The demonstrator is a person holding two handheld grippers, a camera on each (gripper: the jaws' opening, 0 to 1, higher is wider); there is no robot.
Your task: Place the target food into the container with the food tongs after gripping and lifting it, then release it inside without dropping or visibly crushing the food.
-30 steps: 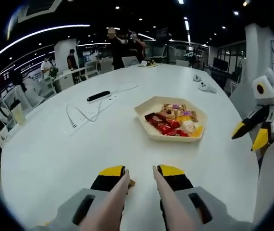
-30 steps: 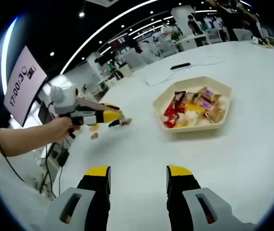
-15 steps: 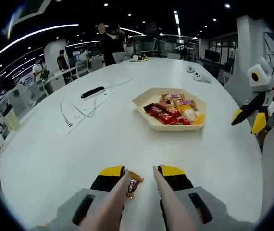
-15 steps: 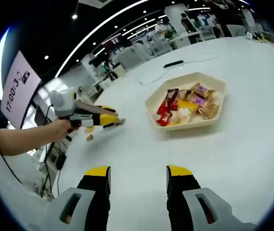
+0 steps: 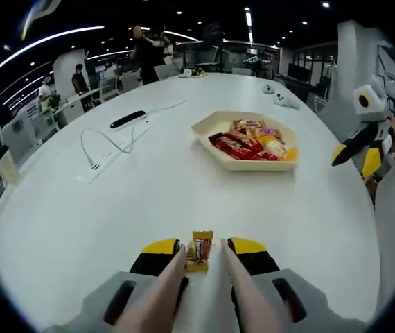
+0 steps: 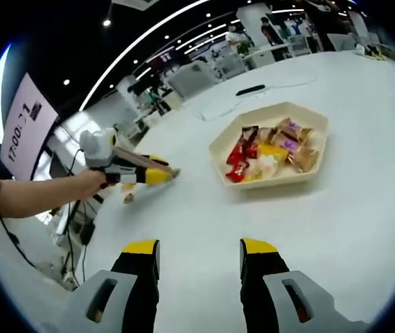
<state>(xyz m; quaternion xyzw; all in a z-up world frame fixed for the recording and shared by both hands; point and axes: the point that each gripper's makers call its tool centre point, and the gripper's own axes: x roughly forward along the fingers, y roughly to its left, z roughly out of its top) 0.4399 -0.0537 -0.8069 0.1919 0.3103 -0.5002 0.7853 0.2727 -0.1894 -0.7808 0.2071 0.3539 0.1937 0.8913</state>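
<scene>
On the white table point(image 5: 114, 208) the tray point(image 5: 247, 164) of wrapped snacks sits well ahead of the left gripper point(image 5: 203, 255) and is already fairly full; the right gripper point(image 6: 200, 251) hovers over bare table with its jaws spread and nothing between them, the tray point(image 6: 220, 153) ahead of it and to the right; the left gripper holds a pair of tongs point(image 5: 177, 291) whose tips flank a small wrapped candy point(image 5: 200, 250) lying on the table just beyond them; whether the tips are touching the wrapper or just short of it I cannot tell, and the gripper's own jaws seem closed on the tong arms; from here the likely failures are a slick, flat wrapper sliding out as the tips close, or a grip too near one end letting it swing loose on the carry to the tray; squeezing hard to compensate could crush it.
</scene>
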